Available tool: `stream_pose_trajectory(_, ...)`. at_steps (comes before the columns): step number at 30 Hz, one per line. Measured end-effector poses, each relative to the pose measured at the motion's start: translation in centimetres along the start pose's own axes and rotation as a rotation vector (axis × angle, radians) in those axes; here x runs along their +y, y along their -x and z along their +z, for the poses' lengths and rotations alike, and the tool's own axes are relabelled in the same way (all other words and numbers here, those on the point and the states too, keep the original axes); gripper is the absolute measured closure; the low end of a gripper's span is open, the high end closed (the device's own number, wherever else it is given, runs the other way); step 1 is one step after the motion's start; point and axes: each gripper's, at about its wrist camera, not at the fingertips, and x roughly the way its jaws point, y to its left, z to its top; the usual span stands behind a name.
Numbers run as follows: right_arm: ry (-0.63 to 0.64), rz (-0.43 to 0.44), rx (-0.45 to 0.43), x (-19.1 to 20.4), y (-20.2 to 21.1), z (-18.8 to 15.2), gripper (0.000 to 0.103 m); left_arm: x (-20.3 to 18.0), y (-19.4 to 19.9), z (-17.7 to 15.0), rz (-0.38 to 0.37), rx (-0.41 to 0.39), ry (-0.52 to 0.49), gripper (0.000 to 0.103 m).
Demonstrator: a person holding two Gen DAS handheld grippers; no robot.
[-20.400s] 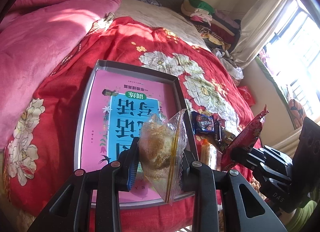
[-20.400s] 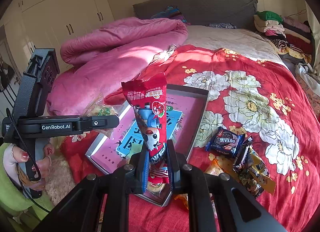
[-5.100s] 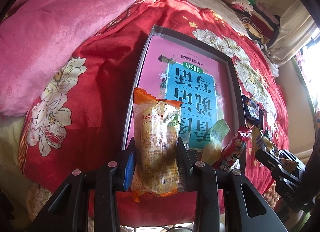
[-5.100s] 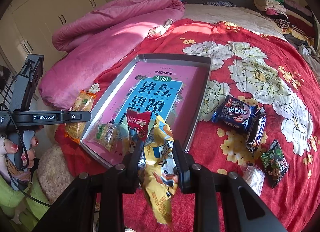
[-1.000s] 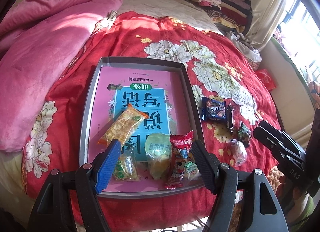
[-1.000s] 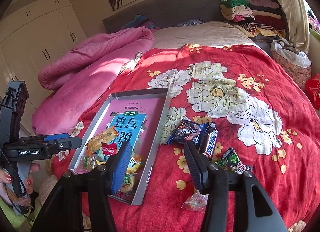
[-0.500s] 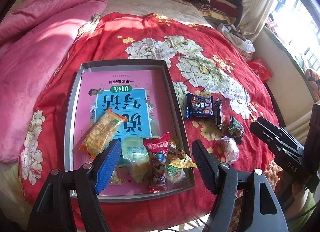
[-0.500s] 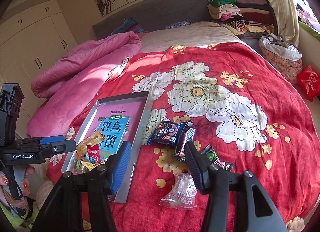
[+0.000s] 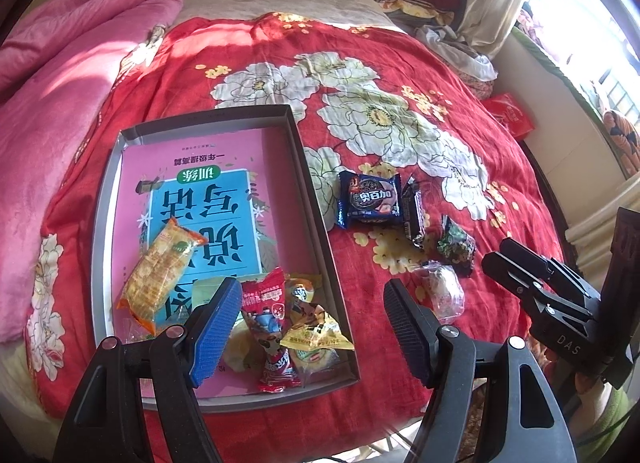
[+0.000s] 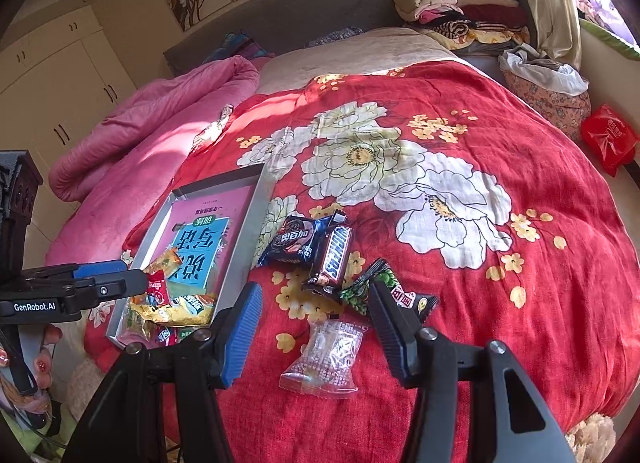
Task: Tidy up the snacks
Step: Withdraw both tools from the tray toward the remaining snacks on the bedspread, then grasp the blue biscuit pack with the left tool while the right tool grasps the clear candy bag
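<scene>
A grey tray [image 9: 314, 199] [image 10: 243, 251] with a pink book inside lies on the red flowered bedspread. In its near end lie several snacks: an orange packet [image 9: 160, 271], a red packet [image 9: 268, 327] and a yellow packet [image 9: 316, 327]. To the tray's right on the bedspread lie a blue cookie pack [image 9: 370, 199] [image 10: 294, 241], a Snickers bar [image 10: 334, 257] [image 9: 414, 213], a green packet [image 9: 456, 245] [image 10: 366, 283] and a clear wrapped snack [image 10: 326, 359] [image 9: 442, 291]. My left gripper [image 9: 312, 323] is open and empty above the tray's near right corner. My right gripper [image 10: 316, 323] is open and empty above the clear snack.
A pink quilt [image 9: 60, 75] is heaped along the bed's left side. Folded clothes [image 10: 452, 3] are stacked at the headboard's right. A red bag [image 10: 610, 137] lies on the floor beside the bed. The bed's near edge is just below both grippers.
Both grippers have swung right, off the tray and toward the loose snacks on the bedspread. Both stay open and empty. The snacks in the tray have not moved.
</scene>
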Motion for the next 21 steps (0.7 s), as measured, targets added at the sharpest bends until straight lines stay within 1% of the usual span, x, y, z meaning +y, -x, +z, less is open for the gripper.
stream_pose_trajectory(11, -0.004, 0.012, 0.067, -0.1, -1.8, -1.6, 0.048, -2.0, -2.4, 1.5, -0.010, 0.030, -0.025, 0.028)
stream_pose_trajectory(18, 0.006, 0.009, 0.103, -0.1, -3.0, -2.3, 0.048, -3.3, -5.2, 3.6, -0.039, 0.066, -0.020, 0.028)
stream_pose_trajectory(21, 0.006, -0.001, 0.119, -0.2, -3.5, -2.6, 0.048, -3.9, -6.7, 4.6, -0.035, 0.080, -0.024, 0.028)
